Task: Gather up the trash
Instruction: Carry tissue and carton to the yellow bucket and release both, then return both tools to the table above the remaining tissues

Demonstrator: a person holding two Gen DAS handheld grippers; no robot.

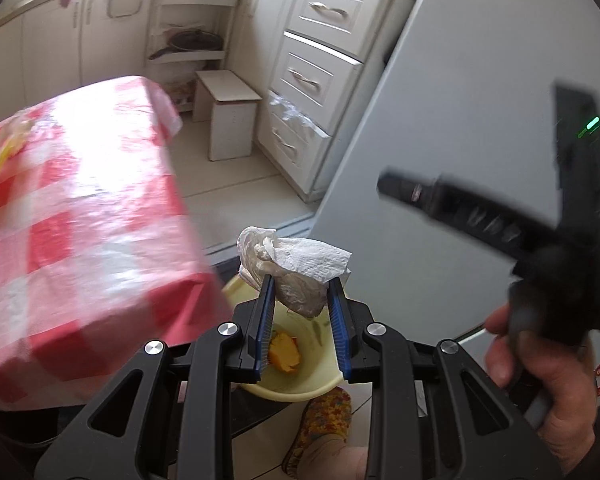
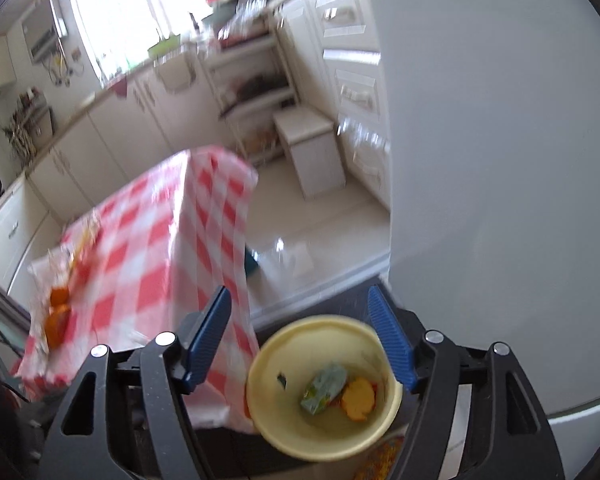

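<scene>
Overhead, left tongs (image 1: 302, 300) clamp a crumpled tissue (image 1: 296, 266) above the bucket (image 2: 324, 386) (right tongs (image 2: 300, 340) apart, empty).

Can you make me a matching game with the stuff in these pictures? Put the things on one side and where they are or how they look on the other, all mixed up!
Things:
1. crumpled paper towel
2. yellow bucket
3. tablecloth
4. right gripper

Descriptions:
A. red and white checks
B. open, nothing between its fingers
C. pinched in the left gripper
D. on the floor, with an orange scrap and a wrapper inside

Pairs: 1-C, 2-D, 3-A, 4-B
</scene>
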